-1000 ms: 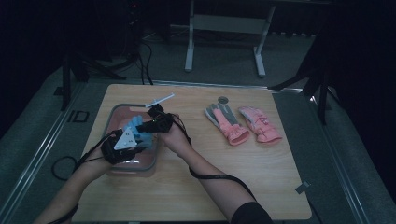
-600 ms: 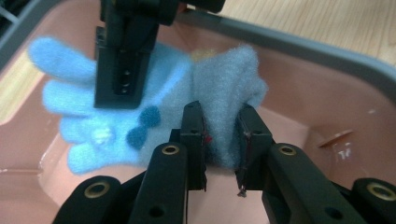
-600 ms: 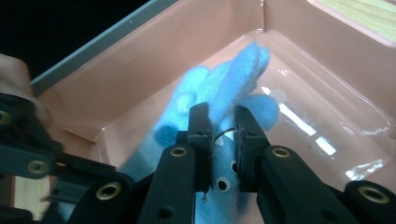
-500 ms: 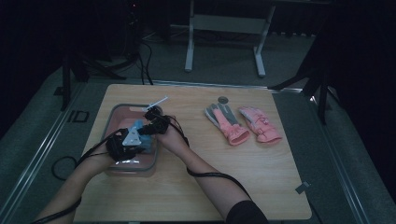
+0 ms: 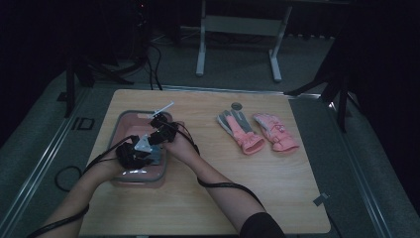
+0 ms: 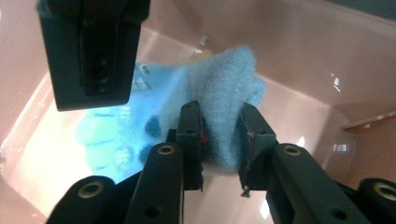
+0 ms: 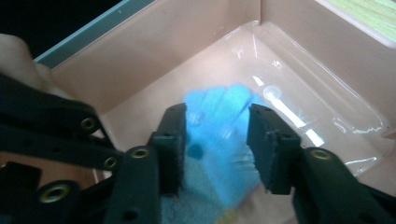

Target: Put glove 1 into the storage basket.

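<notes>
The left gripper (image 6: 219,144) pinches a fuzzy blue fleece glove (image 6: 224,93) inside the glossy pink plastic tub (image 6: 303,37). The right gripper (image 7: 215,144), jaws just opening, straddles the glove without pressing it.

Left tool (image 6: 219,144) clamped shut; right tool (image 7: 215,140) jaws just opened, both angled downward.

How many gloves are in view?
3: two pink gloves lie side by side on the table; one blue glove is in the pink tub. More may be hidden.
</notes>
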Demonstrator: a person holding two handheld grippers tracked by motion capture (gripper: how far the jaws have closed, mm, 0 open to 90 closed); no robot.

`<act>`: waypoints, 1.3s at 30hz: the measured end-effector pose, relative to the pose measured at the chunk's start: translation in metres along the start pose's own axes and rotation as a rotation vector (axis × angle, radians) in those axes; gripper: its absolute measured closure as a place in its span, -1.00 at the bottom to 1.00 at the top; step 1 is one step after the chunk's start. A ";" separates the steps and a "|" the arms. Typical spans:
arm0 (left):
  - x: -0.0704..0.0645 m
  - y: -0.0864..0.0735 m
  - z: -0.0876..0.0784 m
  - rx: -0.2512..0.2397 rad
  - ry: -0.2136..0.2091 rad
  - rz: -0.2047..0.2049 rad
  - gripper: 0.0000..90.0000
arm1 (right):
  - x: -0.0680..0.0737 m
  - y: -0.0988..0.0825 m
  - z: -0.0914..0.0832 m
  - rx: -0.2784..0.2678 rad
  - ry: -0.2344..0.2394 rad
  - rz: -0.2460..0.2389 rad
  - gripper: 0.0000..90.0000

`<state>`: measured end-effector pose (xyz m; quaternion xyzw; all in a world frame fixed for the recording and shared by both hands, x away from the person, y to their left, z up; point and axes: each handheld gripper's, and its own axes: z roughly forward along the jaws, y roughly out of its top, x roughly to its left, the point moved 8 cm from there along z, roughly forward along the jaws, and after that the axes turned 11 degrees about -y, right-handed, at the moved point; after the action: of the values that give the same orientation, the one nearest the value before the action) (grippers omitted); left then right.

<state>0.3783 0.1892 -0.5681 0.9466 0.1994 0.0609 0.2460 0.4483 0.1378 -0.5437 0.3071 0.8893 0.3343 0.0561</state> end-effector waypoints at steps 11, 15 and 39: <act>0.000 0.007 -0.013 -0.052 0.022 -0.115 0.00 | -0.008 0.004 -0.024 -0.072 0.008 0.023 -0.11; -0.004 0.013 -0.027 -0.123 0.024 -0.157 -0.08 | -0.009 0.000 -0.039 -0.084 0.025 0.022 -0.36; -0.063 0.082 -0.030 -0.341 -0.089 -0.152 -0.01 | -0.046 -0.061 -0.113 -0.153 -0.006 0.008 -0.64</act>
<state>0.3430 0.1115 -0.5032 0.8752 0.2461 0.0329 0.4152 0.4198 0.0113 -0.4997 0.3063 0.8598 0.4006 0.0807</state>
